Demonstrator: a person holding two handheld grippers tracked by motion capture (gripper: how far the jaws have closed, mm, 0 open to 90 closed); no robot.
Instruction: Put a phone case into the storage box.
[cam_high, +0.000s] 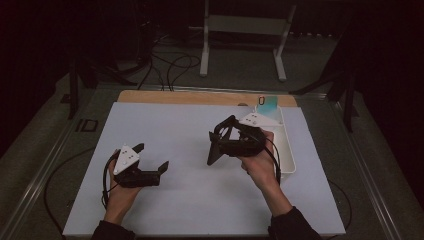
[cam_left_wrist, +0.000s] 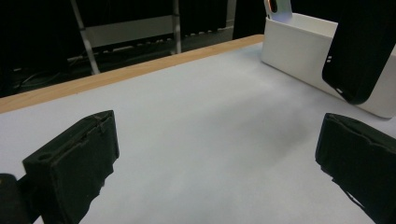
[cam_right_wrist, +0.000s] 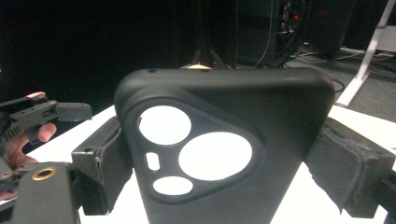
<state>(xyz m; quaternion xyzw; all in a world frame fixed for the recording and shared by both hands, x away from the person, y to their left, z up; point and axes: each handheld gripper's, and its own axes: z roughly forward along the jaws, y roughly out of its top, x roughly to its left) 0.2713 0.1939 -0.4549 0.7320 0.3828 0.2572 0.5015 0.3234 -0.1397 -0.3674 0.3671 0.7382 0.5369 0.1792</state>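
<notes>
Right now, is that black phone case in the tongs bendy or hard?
Probably a bit bendy: the black phone case looks thin, hollow and matte. Likely light, since the right tongs hold it by its edges. The matte skin probably grips, not slips.

You hold a matte black phone case (cam_right_wrist: 224, 154) beside the white rectangular plastic tray (cam_high: 289, 150); under it, pale grey mat (cam_high: 185, 150) over light wooden tabletop (cam_high: 200, 97).

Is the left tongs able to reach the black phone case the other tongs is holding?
Probably yes. The left tongs are open and point toward the black phone case, which the right tongs hold up above the table. Bare table lies between them, with nothing in the way.
</notes>
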